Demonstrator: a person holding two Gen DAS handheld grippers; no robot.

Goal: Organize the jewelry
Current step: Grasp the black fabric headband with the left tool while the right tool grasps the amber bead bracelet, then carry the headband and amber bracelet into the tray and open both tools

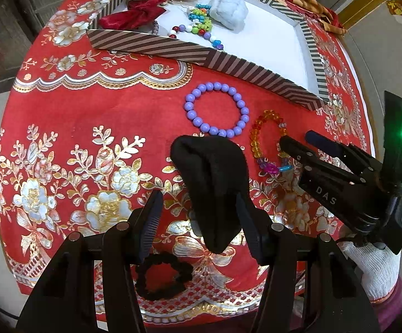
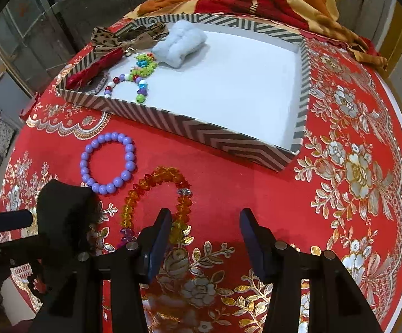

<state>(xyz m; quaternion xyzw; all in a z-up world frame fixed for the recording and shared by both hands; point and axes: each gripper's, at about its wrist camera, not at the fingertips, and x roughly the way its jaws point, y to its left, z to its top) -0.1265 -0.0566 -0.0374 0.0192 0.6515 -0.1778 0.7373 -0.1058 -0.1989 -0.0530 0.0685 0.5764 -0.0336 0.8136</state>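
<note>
My right claw (image 2: 205,238) hangs open over the see-through orange and yellow bead bracelet (image 2: 156,205) on the red flowered cloth (image 2: 256,188), near the striped tray (image 2: 201,136), so I should slide left and pinch one side gently.

Both wrist cameras look steeply down, close over the red tablecloth (image 1: 90,116), each with its own fingers at the bottom edge. Both share the striped tray (image 1: 201,55) (image 2: 201,130) in the upper frame and the purple bracelet (image 1: 217,109) (image 2: 108,162) mid-frame.
</note>
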